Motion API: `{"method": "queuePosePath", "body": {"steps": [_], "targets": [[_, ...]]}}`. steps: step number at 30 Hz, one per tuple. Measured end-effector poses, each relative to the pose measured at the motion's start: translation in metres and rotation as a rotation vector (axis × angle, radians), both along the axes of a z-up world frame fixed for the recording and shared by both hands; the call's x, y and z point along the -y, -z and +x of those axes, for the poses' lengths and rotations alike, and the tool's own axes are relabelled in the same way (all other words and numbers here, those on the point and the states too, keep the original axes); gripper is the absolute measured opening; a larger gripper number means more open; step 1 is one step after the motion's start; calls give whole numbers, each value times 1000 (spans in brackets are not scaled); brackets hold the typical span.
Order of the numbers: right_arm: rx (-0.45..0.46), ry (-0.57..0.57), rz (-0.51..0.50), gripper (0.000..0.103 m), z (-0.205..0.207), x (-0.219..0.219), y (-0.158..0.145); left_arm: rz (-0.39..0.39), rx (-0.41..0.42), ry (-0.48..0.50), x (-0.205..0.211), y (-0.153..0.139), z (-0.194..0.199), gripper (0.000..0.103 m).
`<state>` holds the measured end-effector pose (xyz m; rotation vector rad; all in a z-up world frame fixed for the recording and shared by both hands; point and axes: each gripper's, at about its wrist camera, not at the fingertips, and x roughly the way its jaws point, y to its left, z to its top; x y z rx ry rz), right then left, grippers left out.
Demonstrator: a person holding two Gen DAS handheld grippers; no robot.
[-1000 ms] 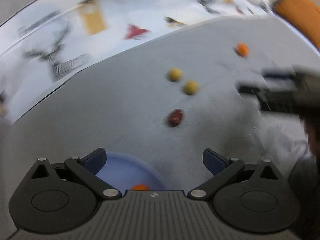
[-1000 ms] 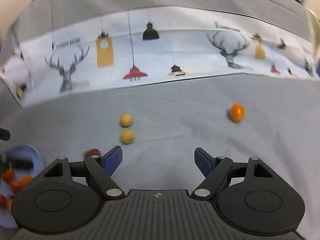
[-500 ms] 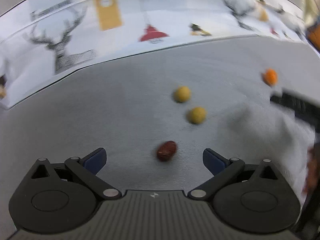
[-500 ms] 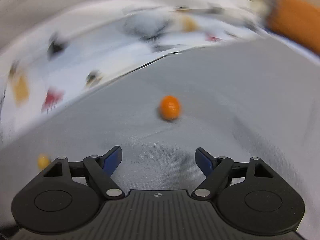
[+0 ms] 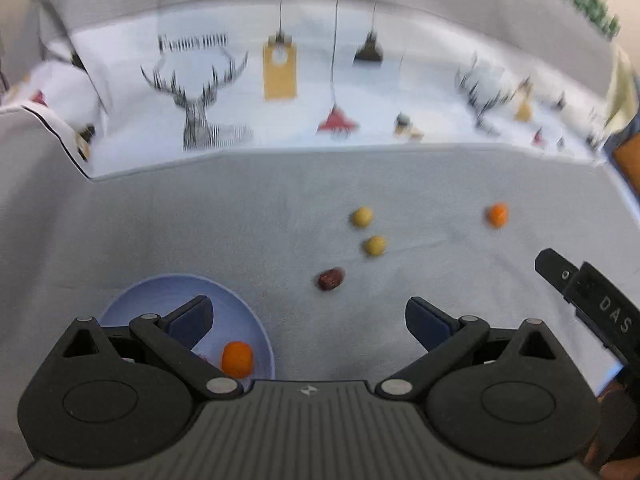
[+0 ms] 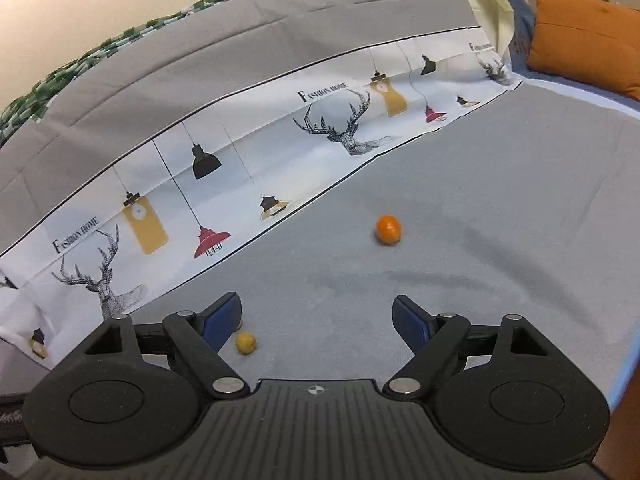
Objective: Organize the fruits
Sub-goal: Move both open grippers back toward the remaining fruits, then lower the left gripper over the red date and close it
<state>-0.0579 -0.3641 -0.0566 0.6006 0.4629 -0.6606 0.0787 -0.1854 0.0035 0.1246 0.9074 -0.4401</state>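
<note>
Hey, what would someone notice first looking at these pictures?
Probably the bright orange fruit alone on the grey cloth, ahead of the open right gripper. Next, the blue bowl under the open left gripper, holding another orange fruit.

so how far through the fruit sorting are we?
Partly done. One orange fruit already sits in the blue bowl. Nothing in hand: left gripper and right gripper are both open. Left on the cloth: two yellow fruits, a dark red one, another orange.
</note>
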Motion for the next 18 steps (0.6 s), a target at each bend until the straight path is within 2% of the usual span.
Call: {"method": "queuePosePath", "body": {"steps": [4,7,9,11,13,15,17,18], "targets": [[41,14,-8,88,-38,-10,-33,-39,20,-12,-21,-38,-34,102],[41,67,-13,90,-56,-14,-54,-59,11,-38,-42,-80,-54,102],[137,64,37,90,-56,-13,-77,-67,59,-49,-52,-108,-71,103],[247,5,47,93,-56,-19,-92,-65,168,-57,-58,-129,-92,103],[278,-73,34,98,-63,-28,-94,-6,266,-86,-45,-129,-103,103],[269,-118,-20,100,-73,-29,-85,4,298,-89,-24,-113,-102,103],[174,-145,-58,102,-80,-19,-65,-11,222,-53,6,-85,-87,103],[126,-128,-71,102,-82,-13,-55,5,151,-37,22,-70,-74,103]]}}
